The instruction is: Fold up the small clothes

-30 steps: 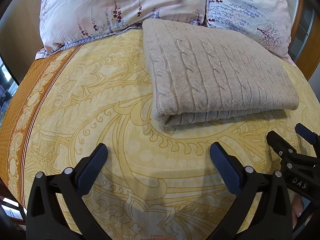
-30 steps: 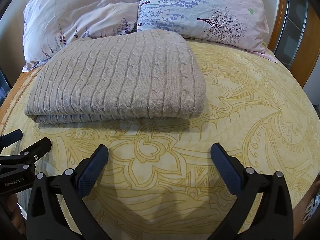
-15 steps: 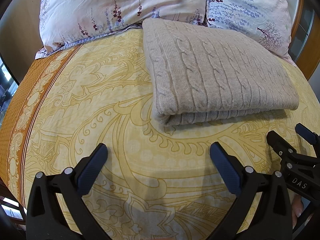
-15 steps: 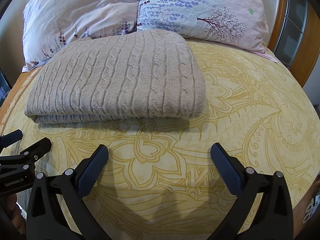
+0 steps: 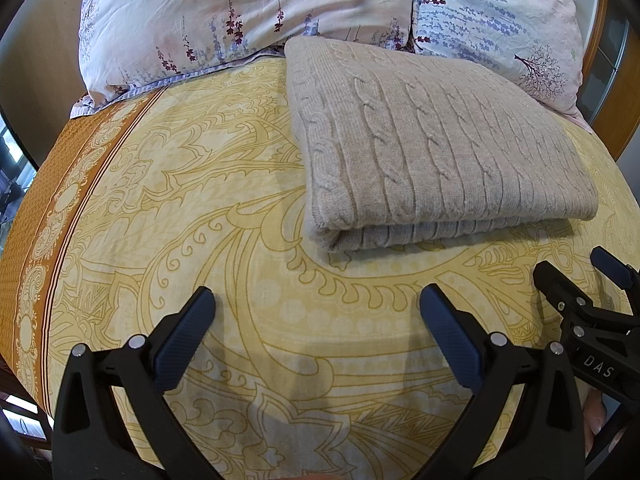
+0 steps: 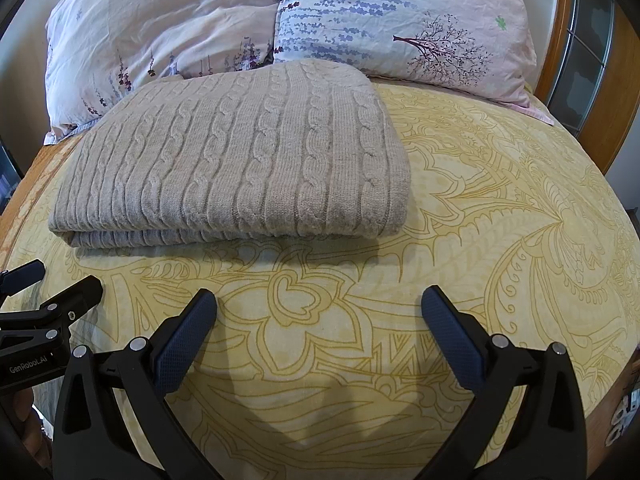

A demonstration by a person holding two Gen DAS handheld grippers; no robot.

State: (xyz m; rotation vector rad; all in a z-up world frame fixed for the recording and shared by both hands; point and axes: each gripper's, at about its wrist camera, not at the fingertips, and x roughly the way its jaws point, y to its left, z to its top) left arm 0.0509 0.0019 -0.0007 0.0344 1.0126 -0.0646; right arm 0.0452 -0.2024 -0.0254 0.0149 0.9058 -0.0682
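sweater [image 5: 432,152]: beige cable-knit | bedspread [image 5: 200,208]: yellow ornamental | pillows [image 6: 400,20]: pink floral

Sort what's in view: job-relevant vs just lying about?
Job:
- folded beige sweater on the bed
- left gripper, open, empty
- right gripper, open, empty

Lying about:
- two floral pillows
- yellow bedspread
- wooden bed frame

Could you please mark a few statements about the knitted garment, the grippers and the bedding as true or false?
1. The beige cable-knit sweater lies folded on the yellow patterned bedspread. True.
2. The left gripper is clamped on the sweater. False: it is open, short of it.
3. The right gripper is open and empty. True.
4. The sweater hangs off the bed. False: it rests flat before the floral pillows.
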